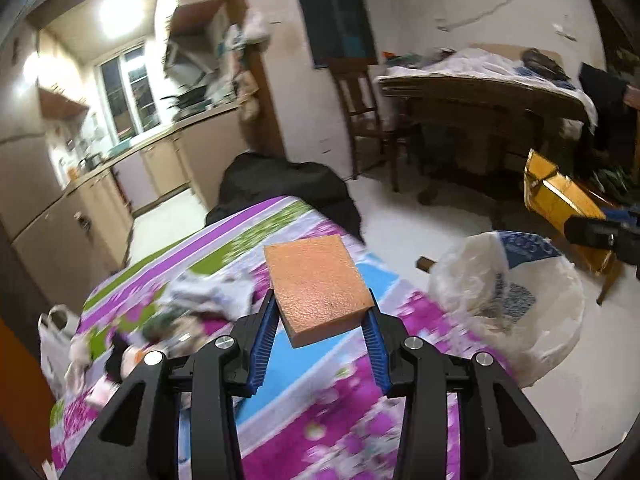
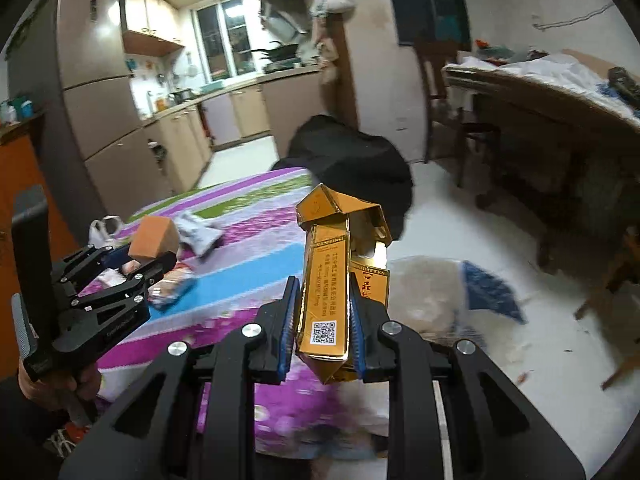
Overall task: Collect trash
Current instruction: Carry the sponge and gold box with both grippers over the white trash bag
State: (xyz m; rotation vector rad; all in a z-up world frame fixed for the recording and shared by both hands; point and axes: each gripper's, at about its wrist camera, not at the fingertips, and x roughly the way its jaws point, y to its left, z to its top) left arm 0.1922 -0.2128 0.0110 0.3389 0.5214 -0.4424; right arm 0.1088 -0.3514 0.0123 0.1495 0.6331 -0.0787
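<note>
The white plastic bag (image 1: 516, 292) sits open on the floor just right of the floral-clothed table (image 1: 312, 384), nearer the right hand-held gripper (image 2: 323, 312), which clamps an upright gold carton (image 2: 326, 300), than the left hand-held gripper (image 1: 320, 312), which pinches an orange sponge (image 1: 316, 284); its contents are too blurred to tell.

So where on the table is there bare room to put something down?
Free: the blue stripe just ahead of the left tool, right of the crumpled wrappers. Crowded: the table's left edge, littered with trash.
</note>
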